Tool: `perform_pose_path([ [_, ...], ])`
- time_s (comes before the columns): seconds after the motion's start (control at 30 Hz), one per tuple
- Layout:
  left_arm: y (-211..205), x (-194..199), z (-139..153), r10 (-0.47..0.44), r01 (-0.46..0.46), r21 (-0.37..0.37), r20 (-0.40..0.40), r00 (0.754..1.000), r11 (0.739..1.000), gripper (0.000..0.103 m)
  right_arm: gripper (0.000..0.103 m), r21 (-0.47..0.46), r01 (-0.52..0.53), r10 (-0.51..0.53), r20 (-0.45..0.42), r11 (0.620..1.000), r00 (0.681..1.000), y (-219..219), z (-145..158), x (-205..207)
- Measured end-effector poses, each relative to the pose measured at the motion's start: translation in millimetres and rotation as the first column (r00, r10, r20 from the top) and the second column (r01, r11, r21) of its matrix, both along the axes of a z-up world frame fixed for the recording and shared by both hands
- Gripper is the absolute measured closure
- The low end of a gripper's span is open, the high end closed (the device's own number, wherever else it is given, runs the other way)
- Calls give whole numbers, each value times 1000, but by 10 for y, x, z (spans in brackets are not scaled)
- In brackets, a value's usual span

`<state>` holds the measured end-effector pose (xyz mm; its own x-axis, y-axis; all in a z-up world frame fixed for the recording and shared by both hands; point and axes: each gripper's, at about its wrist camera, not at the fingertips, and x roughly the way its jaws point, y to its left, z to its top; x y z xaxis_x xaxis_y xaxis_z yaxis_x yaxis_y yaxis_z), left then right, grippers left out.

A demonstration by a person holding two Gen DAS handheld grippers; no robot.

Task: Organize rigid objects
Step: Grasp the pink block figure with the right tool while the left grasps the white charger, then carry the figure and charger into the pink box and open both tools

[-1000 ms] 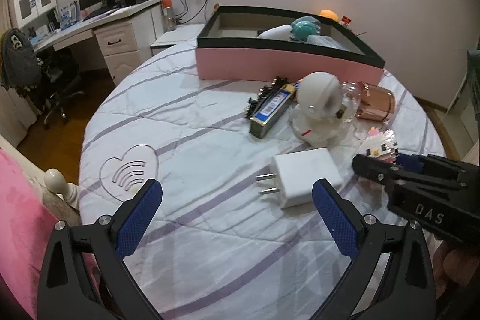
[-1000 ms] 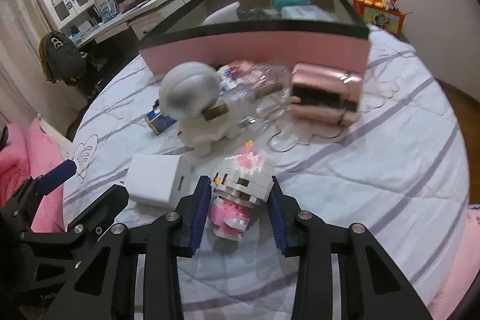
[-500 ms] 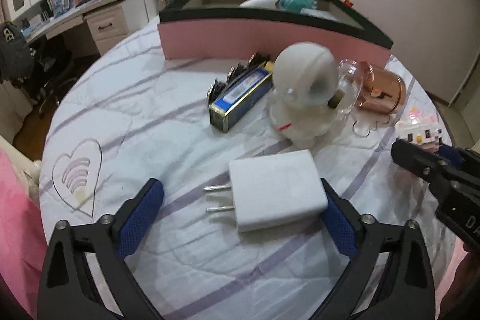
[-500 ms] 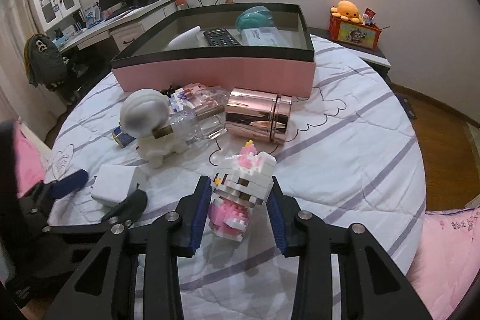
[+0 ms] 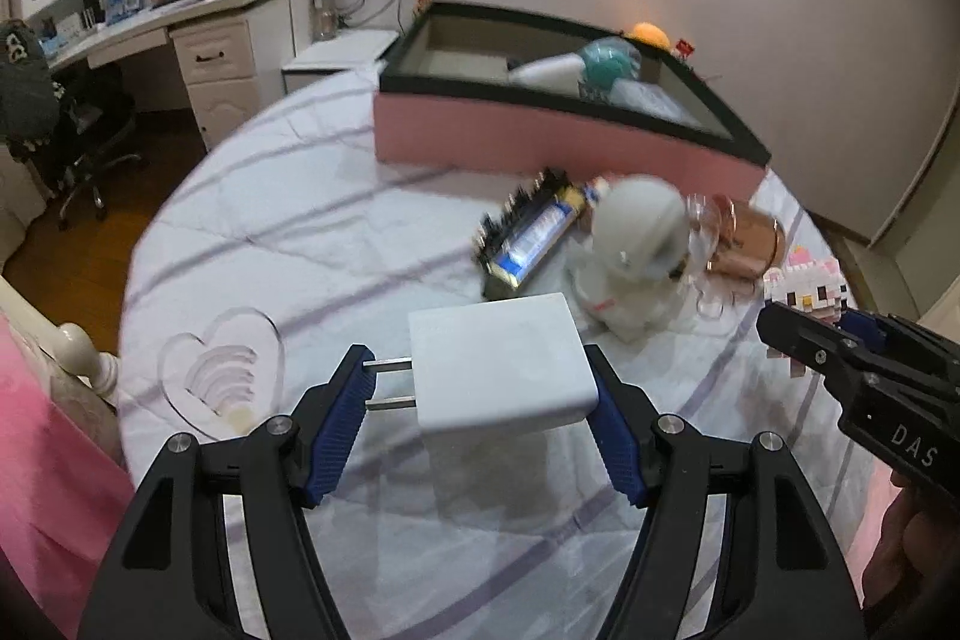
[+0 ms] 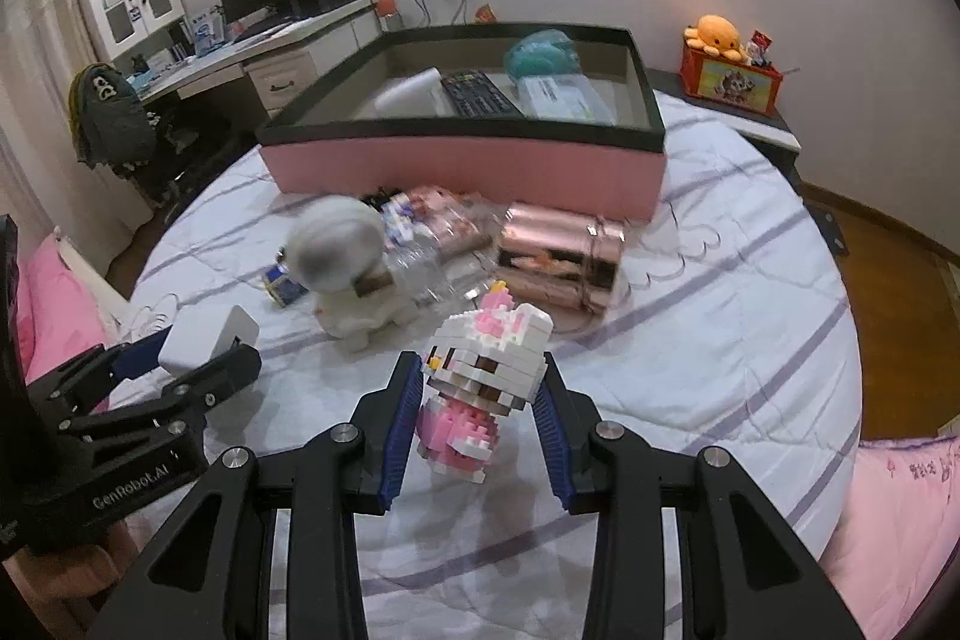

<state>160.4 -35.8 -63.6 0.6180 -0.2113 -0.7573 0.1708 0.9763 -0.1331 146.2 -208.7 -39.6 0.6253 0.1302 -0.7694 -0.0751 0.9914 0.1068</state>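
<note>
- Left view: my left gripper (image 5: 480, 415) jaws closing around the charger (image 5: 498, 364), right pad touching, prongs at the left pad; it looks lifted off the bed (image 5: 288, 232). Box (image 5: 540, 124) partly filled.
- Right view: my right gripper (image 6: 477, 421) clenched on the brick toy (image 6: 483, 370), over the bed. Astronaut (image 6: 348, 268), tumbler (image 6: 558, 259) unsorted.

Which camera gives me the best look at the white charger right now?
The left wrist view: the charger fills the centre between the closing left gripper pads, its prongs at the left pad. The right wrist view shows only a corner of it at the left edge, behind that gripper's fingers.
</note>
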Motion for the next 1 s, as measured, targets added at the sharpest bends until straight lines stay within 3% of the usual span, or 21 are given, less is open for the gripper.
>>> perform_pose_path([
  [0.3,23,304,466,-18,18,2,106,994,1000,33,65,-19,-27,29,76,999,997,59,361,230],
  [0.57,-110,1022,804,-45,46,0,165,985,999,33,65,-1,-29,29,118,1000,993,-55,633,926],
  [0.73,-251,1493,749,-61,61,10,161,985,998,33,65,-4,-3,3,85,1000,996,-162,542,1467],
  [1.0,-419,1935,338,-66,64,18,90,994,998,33,65,-40,-1,0,-13,999,1000,-196,162,2020],
])
